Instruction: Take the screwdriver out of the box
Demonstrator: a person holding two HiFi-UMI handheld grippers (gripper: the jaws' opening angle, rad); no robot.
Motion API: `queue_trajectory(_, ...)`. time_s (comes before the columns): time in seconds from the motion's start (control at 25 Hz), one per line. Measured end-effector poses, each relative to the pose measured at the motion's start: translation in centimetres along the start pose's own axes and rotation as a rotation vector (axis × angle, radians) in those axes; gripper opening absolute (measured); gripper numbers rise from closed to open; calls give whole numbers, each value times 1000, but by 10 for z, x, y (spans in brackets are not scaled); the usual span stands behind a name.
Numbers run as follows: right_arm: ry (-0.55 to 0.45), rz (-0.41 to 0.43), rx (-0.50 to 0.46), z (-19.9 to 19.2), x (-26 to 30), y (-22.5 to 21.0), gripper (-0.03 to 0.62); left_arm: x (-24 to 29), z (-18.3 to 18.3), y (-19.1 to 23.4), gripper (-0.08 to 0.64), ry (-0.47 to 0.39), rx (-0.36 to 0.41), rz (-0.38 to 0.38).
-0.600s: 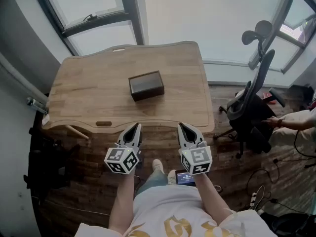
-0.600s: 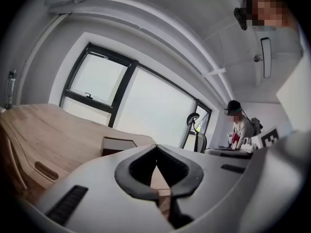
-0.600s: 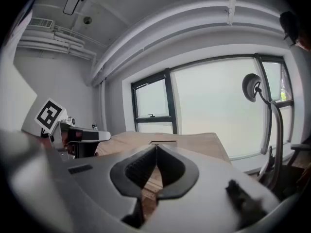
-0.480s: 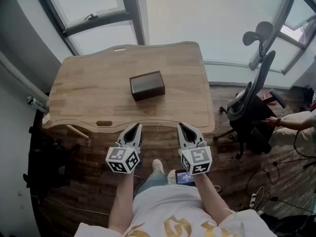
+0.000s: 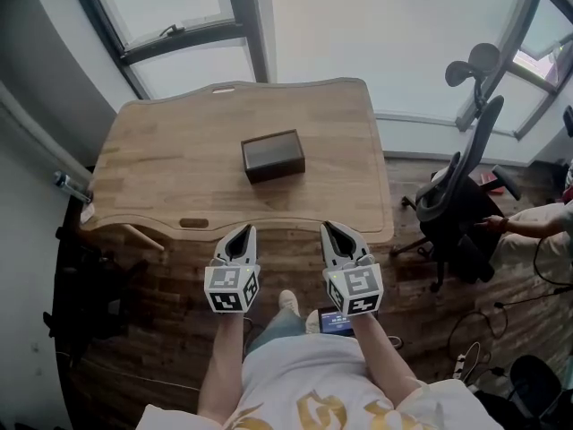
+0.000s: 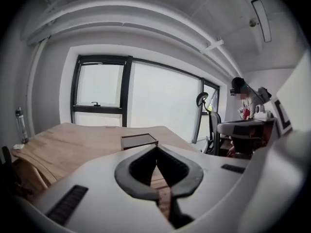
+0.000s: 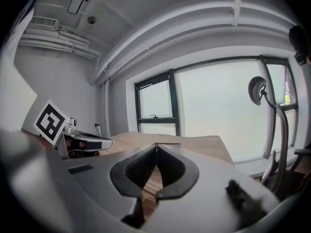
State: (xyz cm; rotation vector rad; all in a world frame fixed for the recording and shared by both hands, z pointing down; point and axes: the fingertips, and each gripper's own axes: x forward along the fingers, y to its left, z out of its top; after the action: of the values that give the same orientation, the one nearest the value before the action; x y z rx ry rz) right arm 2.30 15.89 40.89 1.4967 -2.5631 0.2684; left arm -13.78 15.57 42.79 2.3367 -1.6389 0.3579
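A small dark brown box [image 5: 273, 156] with its lid closed sits in the middle of the wooden table [image 5: 161, 177]; it also shows in the left gripper view as the box [image 6: 139, 141]. No screwdriver is in sight. My left gripper [image 5: 243, 232] hangs short of the table's near edge, its tips together, nothing in it. My right gripper [image 5: 333, 229] hangs beside it, likewise shut and empty. In the gripper views the left gripper [image 6: 156, 147] and the right gripper [image 7: 156, 145] both show tips touching.
A black office chair [image 5: 461, 195] stands right of the table, and a seated person's arm [image 5: 537, 222] shows at the far right. Large windows [image 5: 179, 34] run behind the table. A phone [image 5: 337, 323] lies by my feet on the wood floor.
The view has shifted slightly, so the table and box sit a little further right in the picture. The left gripper's marker cube has turned a little. Both grippers stay shut.
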Motion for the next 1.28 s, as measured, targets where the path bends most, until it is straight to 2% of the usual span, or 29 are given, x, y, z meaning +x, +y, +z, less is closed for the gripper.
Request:
queue_trajectory(0.24,2,1,11,2,-1,-1,34,-5,5,3,14,-19,-46,2)
queue_trajectory(0.68,9,8,17,-2,2,-7,32,-1,6,4,14,-16,-46,19)
queue_trajectory(1.0,25,-7,21,-6,22,-28,34,30,11,6,14,-15,-51,4)
queue_trajectory(1.28,41,-25,11,-2,64,-56,32,84,27,19,14,-18,-46,-20)
